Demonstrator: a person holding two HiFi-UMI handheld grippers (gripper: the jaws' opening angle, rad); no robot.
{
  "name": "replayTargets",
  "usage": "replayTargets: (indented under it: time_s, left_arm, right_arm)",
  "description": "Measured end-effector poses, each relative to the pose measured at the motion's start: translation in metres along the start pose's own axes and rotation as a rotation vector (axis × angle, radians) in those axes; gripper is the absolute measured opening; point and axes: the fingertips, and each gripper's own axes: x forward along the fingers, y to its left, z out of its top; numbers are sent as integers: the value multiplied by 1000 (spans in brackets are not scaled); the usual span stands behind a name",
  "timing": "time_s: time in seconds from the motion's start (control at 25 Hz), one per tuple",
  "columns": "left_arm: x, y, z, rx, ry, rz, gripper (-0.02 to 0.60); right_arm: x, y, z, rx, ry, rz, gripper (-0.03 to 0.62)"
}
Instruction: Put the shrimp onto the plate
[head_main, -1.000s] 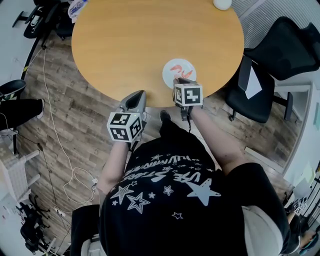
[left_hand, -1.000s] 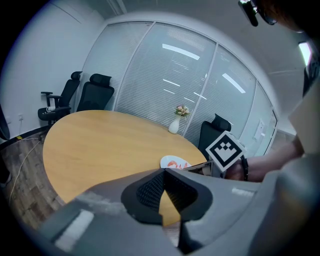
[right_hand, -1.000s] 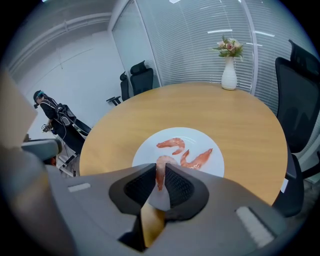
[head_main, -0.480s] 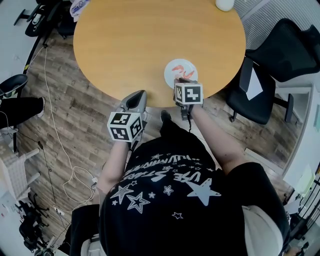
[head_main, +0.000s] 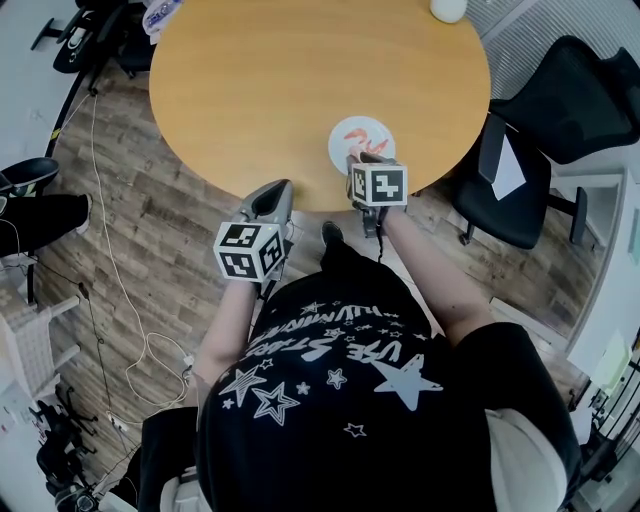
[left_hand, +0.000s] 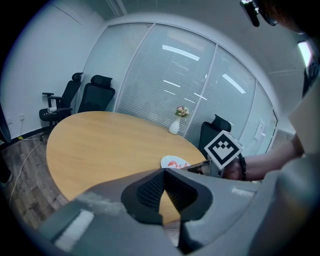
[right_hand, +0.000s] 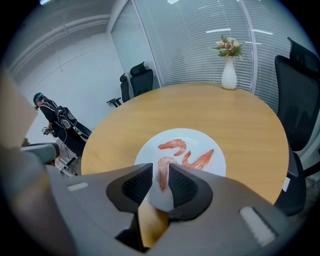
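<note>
The round table (head_main: 260, 90) is lying bare across the upper left and centre of the head view, giving wide room to pass. At its lower right edge the white plate (head_main: 338, 150) is taking up space, three shrimp (head_main: 354, 134) lying on it. A black office chair (head_main: 560, 110) is crowding the table's right side, and a white vase (head_main: 447, 8) is standing at the top edge.

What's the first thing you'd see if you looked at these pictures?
Pink shrimps on a white plate stand out, near the edge of the round wooden table closest to the person. The right gripper hangs over the plate; its fingers have just been opening, and one shrimp lies between them. At the table's far edge stands a white vase of flowers.
</note>
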Motion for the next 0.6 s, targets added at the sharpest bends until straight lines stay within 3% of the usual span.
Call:
replayTargets:
  time_s: [0.6]
  left_arm:
    - [-31, -2, 17, -3, -94, 17, 2]
  right_arm:
    - [-41, 14, 19, -51, -111, 5, 103]
